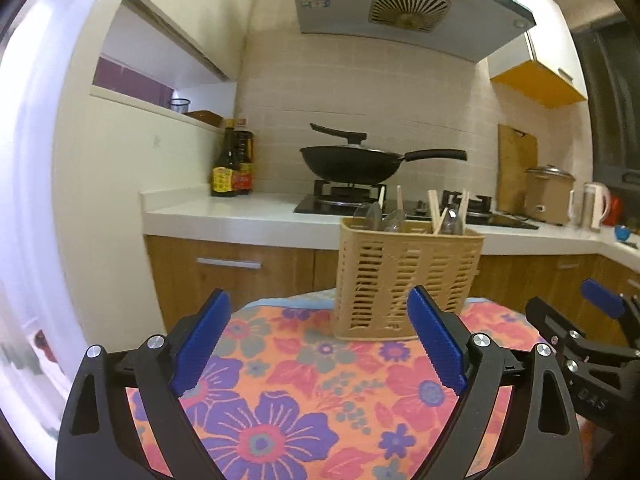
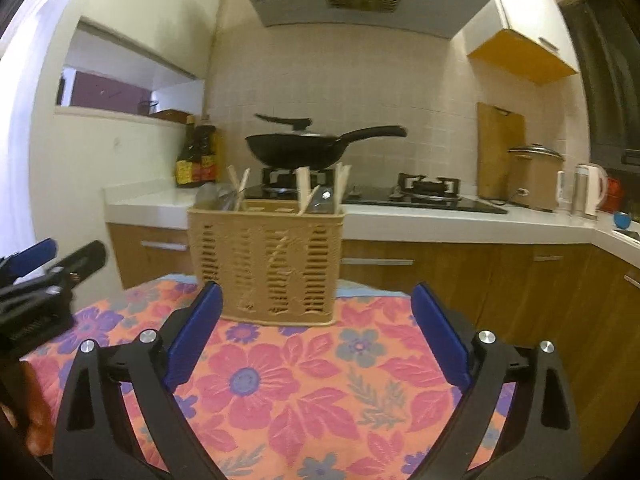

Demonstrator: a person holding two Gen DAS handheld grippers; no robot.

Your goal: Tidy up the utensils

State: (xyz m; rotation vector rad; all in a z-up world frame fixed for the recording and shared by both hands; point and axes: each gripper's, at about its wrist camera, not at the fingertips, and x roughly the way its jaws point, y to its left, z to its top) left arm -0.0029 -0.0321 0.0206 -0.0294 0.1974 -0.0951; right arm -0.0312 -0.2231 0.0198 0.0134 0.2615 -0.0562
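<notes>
Upright, chopsticks (image 2: 303,188) stand in the slatted basket (image 2: 264,264); spoons (image 1: 394,220) bowl-up.

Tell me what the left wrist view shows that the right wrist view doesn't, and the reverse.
Left wrist only: the right gripper at its right edge.
Right wrist only: the left gripper at its left edge, and the stove's second burner in the clear.
Both: the beige utensil basket with chopsticks on the floral cloth, and the black wok.
</notes>
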